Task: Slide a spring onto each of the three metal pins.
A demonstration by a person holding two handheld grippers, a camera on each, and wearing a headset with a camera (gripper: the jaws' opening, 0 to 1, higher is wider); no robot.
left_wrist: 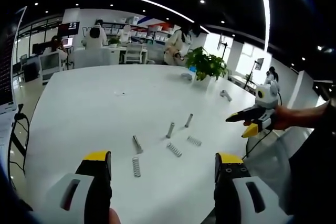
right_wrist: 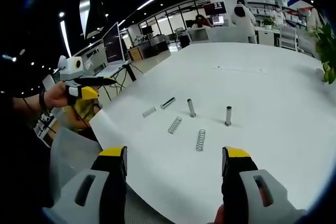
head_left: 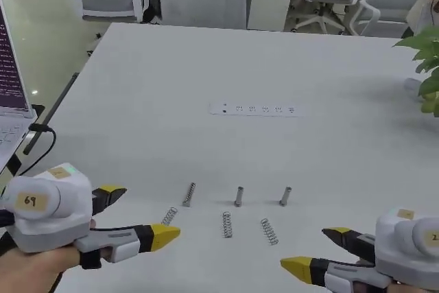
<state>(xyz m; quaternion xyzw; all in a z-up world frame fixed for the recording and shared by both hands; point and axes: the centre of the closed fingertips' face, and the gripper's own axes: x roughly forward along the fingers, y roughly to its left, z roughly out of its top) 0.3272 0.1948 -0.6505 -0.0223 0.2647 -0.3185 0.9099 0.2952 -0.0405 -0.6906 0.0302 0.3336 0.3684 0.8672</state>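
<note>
Three short metal pins sit in a row on the white table (head_left: 206, 66). The left pin (head_left: 188, 194) leans or lies on its side; the middle pin (head_left: 239, 196) and right pin (head_left: 285, 196) stand upright. In front of them lie three loose springs (head_left: 169, 216) (head_left: 227, 224) (head_left: 269, 231). My left gripper (head_left: 140, 212) hovers open at the near left, just left of the nearest spring (left_wrist: 136, 167). At the near right my right gripper (head_left: 309, 248) is open and holds nothing, behind the springs (right_wrist: 200, 139) and pins (right_wrist: 191, 107).
A white power strip (head_left: 252, 109) lies mid-table beyond the pins. A laptop (head_left: 10, 101) and a black cable (head_left: 41, 135) are at the left edge, a green plant (head_left: 425, 60) at the right edge. Office chairs stand past the far edge.
</note>
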